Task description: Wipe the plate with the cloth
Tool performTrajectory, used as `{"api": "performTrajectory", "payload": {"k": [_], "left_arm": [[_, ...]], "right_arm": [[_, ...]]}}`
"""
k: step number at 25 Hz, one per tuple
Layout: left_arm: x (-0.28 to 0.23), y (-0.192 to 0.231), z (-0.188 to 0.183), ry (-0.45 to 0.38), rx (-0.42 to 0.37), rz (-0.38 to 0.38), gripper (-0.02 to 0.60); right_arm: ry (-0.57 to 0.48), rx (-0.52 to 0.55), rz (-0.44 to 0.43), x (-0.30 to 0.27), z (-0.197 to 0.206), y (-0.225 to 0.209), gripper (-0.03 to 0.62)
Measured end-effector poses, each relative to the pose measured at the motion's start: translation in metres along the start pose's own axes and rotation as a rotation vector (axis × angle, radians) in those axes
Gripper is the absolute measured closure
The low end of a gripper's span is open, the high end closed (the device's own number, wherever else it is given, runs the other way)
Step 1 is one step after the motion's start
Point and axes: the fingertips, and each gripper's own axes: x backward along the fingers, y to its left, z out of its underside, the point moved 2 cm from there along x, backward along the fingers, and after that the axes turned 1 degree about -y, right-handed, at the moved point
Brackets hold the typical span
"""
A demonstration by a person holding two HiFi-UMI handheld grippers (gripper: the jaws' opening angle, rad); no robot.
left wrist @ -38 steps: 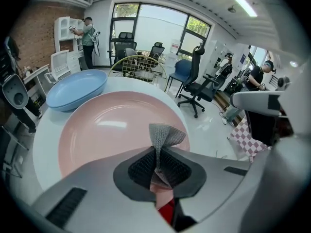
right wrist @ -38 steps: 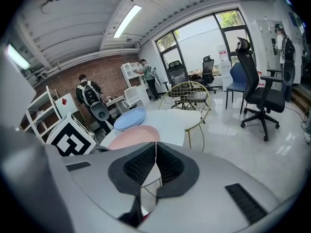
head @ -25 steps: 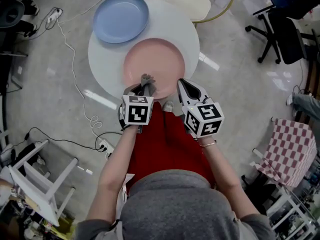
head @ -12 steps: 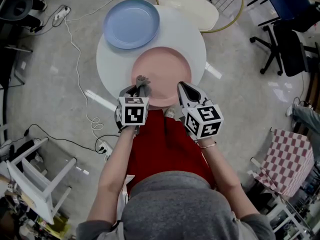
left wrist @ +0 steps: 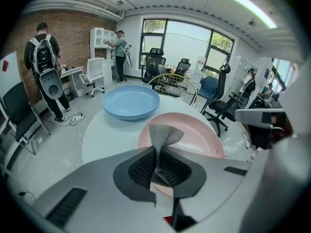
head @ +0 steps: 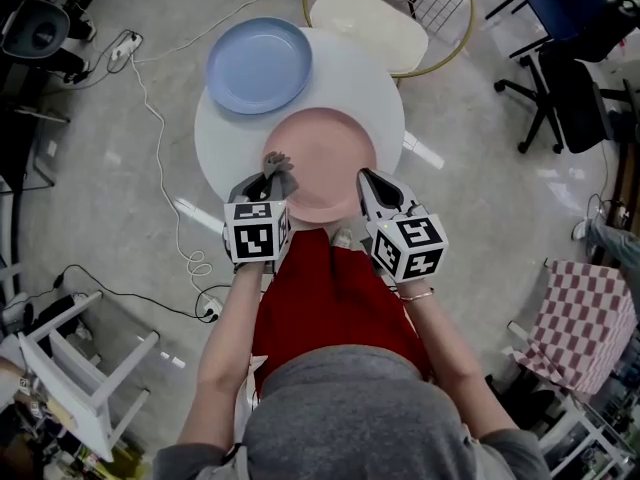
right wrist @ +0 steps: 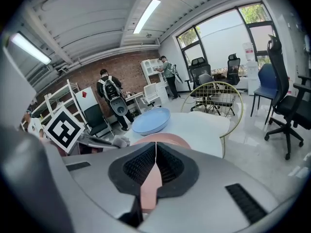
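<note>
A pink plate [head: 325, 158] lies at the near side of a round white table [head: 380, 78]. My left gripper [head: 268, 180] is shut on a grey mesh cloth [head: 277, 162], which sticks up past the jaws over the plate's left rim. In the left gripper view the cloth [left wrist: 163, 136] stands pinched in the left gripper [left wrist: 158, 155], with the pink plate [left wrist: 197, 130] behind it. My right gripper [head: 367, 181] is shut on the plate's near right rim. In the right gripper view the pink plate [right wrist: 148, 191] shows between the closed pads of the right gripper [right wrist: 155, 157].
A blue plate [head: 259, 64] sits on the table's far left part. A cream chair seat with a gold hoop [head: 368, 26] stands behind the table. Cables [head: 160, 168] lie on the floor at the left, and office chairs [head: 575, 78] stand at the right. People [left wrist: 46, 72] stand far off.
My left gripper has carried the cloth leftwards across the pink plate, from its near middle to its left rim. The right gripper has stayed on the near right rim.
</note>
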Motion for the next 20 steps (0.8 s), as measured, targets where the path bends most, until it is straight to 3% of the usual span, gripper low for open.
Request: {"api": "performTrajectory", "payload": {"k": [20], "left_arm": [[0.081, -0.039, -0.054, -0.272, -0.024, -0.012, 0.548]], "right_arm": [[-0.225, 0.044, -0.003, 0.071, -0.052, 0.001, 0.565]]}}
